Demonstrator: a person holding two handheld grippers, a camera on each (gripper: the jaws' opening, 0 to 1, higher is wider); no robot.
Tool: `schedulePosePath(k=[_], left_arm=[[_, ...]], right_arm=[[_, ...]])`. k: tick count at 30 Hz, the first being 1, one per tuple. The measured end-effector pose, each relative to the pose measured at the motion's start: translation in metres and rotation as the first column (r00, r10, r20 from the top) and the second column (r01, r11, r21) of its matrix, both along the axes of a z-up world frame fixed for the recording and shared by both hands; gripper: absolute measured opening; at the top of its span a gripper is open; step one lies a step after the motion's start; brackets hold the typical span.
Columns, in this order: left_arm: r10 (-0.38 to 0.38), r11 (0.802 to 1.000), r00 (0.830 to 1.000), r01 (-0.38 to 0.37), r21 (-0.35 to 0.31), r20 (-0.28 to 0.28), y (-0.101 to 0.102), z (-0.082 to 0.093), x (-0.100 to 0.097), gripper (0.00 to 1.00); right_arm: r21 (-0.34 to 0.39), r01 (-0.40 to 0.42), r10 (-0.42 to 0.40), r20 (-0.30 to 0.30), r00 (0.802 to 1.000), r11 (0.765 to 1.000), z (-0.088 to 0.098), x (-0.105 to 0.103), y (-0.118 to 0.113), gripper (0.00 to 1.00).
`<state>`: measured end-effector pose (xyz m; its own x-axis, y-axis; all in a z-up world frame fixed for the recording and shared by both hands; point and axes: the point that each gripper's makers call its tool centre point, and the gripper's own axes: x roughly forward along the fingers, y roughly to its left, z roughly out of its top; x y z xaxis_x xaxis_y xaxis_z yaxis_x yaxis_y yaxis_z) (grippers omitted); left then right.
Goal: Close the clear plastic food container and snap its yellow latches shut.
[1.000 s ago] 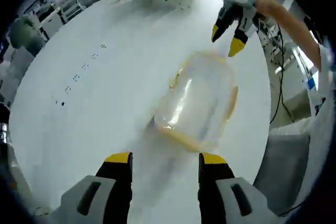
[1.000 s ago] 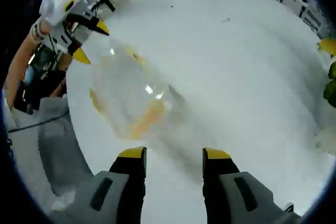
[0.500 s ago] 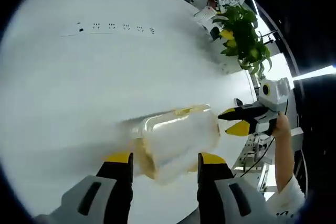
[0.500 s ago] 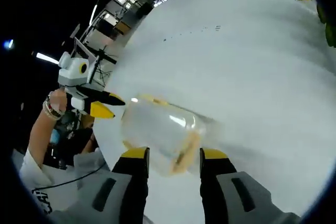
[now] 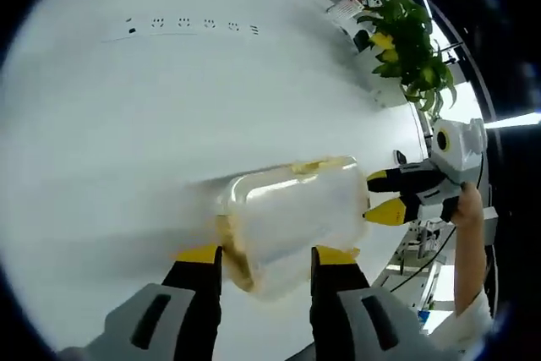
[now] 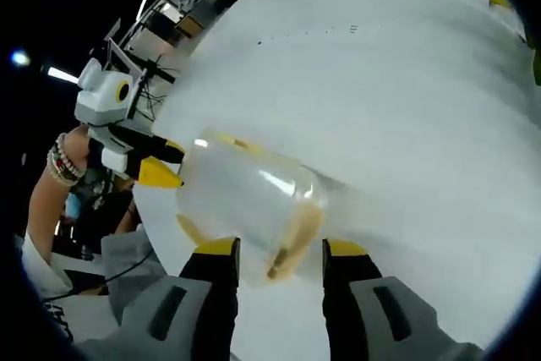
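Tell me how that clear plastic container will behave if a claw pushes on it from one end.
The container looks thin-walled and see-through, so probably light and apt to slide on the smooth white table. A claw sits at each end, the left claw and right claw, so it should stay braced. Its glossy walls likely flex and slip.
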<state>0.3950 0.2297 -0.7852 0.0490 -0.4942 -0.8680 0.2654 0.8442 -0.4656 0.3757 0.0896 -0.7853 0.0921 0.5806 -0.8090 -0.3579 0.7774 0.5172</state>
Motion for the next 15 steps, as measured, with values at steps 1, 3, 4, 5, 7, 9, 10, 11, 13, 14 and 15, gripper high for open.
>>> schedulePosePath(k=[1, 3, 4, 5, 7, 9, 10, 11, 13, 14, 15], left_arm=[[0.001, 1.000, 1.000, -0.001, 0.007, 0.000, 0.001, -0.001, 0.000, 0.28], [0.012, 1.000, 1.000, -0.012, 0.028, -0.004, 0.005, -0.002, 0.001, 0.24], [0.011, 0.999, 1.000, -0.011, 0.037, -0.004, 0.006, -0.003, 0.001, 0.23], [0.025, 0.999, 1.000, -0.024, 0.037, -0.019, 0.006, -0.003, 0.001, 0.23], [0.032, 0.999, 0.999, -0.031, 0.040, -0.034, 0.005, -0.003, 0.001, 0.22], [0.017, 0.999, 0.999, -0.016, 0.037, -0.032, 0.005, -0.003, 0.000, 0.22], [0.027, 0.999, 0.999, -0.026, 0.034, -0.038, 0.005, -0.004, 0.000, 0.22], [0.033, 0.999, 0.999, -0.031, 0.035, -0.044, 0.005, -0.004, 0.000, 0.22], [0.025, 0.999, 0.999, -0.023, 0.037, -0.049, 0.005, -0.004, -0.001, 0.21], [0.026, 0.999, 0.998, -0.025, 0.036, -0.052, 0.005, -0.004, 0.000, 0.21], [0.029, 0.999, 0.998, -0.027, 0.036, -0.055, 0.005, -0.004, -0.001, 0.21]], right_arm=[[-0.009, -0.021, 0.021, -0.002, 1.000, 1.000, -0.001, -0.002, 0.000, 0.28], [-0.018, -0.015, 0.015, -0.005, 1.000, 1.000, -0.001, 0.012, -0.003, 0.27], [-0.021, -0.021, 0.021, -0.007, 1.000, 1.000, -0.002, 0.016, -0.004, 0.27], [-0.023, -0.019, 0.019, -0.011, 1.000, 1.000, -0.002, 0.015, -0.005, 0.27], [-0.025, -0.020, 0.019, -0.018, 1.000, 0.999, -0.002, 0.011, -0.004, 0.27], [-0.025, -0.015, 0.015, -0.028, 1.000, 1.000, -0.004, 0.015, -0.005, 0.26], [-0.026, -0.010, 0.009, -0.034, 0.999, 1.000, -0.004, 0.017, -0.005, 0.26], [-0.029, -0.008, 0.007, -0.036, 0.999, 1.000, -0.004, 0.016, -0.004, 0.26], [-0.043, -0.018, 0.017, -0.035, 0.999, 0.999, -0.003, 0.014, -0.003, 0.25], [-0.046, -0.016, 0.014, -0.037, 0.999, 0.999, -0.003, 0.014, -0.003, 0.25], [-0.047, -0.014, 0.012, -0.040, 0.999, 0.999, -0.004, 0.016, -0.004, 0.25]])
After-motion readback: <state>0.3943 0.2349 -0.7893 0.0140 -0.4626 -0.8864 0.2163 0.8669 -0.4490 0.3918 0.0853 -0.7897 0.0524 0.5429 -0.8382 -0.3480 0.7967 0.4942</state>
